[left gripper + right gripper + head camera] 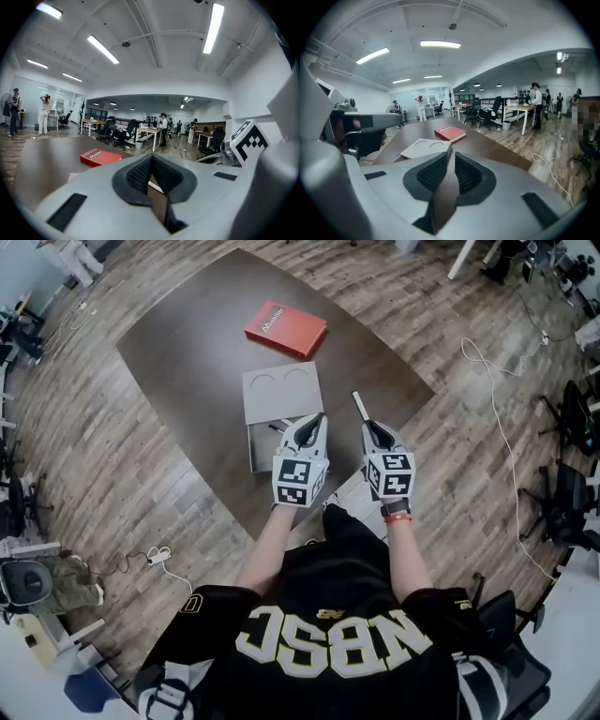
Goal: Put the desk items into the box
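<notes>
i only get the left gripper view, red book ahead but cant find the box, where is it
observer: The box sits on the table just left of the left gripper, nearer you than the book.
operator: open or closed
observer: Open. Its lid lies flat, flipped back toward the book, with two round recesses in it.
operator: my other hand holding anything
observer: No. The right gripper has its jaws slightly apart, with nothing between them.
</notes>
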Demonstrator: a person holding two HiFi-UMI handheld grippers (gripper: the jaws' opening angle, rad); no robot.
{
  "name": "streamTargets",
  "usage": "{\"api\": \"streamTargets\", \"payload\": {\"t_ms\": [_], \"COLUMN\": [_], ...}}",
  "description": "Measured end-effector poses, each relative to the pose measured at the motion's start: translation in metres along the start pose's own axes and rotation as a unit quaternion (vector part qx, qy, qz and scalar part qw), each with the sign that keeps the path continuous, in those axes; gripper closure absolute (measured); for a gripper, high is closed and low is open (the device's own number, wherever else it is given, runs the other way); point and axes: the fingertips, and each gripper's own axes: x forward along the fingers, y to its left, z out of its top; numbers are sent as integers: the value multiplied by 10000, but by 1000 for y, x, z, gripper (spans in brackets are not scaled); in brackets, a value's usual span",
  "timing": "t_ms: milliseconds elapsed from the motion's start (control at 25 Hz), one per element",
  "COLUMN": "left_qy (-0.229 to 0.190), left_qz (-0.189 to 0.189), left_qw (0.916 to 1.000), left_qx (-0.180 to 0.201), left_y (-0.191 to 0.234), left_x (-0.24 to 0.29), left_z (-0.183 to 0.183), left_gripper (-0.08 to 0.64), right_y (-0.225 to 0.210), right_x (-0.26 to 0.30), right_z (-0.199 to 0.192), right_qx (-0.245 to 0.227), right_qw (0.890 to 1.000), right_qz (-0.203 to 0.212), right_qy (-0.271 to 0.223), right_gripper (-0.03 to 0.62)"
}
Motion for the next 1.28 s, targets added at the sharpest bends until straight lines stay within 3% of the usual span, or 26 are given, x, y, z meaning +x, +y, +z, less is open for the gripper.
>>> {"api": "streamTargets", "payload": {"t_ms": [400, 800, 1280], "left_qy": [387, 675, 941], "left_qz": [61, 52, 120], "left_qw": [9991, 9972, 9946], "left_qx": [-181, -311, -431], "left_y": [20, 29, 35], "left_x": [42, 66, 82], "left_z": [-27, -50, -71], "left_gripper": [546, 546, 546], "right_y": [-30, -48, -67], "right_x": [63, 118, 156], "right_z": [-37, -74, -110], "right_qx": [-112, -509, -528], "right_qw": [9968, 9884, 9798], "right_qz": [98, 175, 225], "right_qy": [789, 1422, 1914], "right_gripper": [497, 483, 482]}}
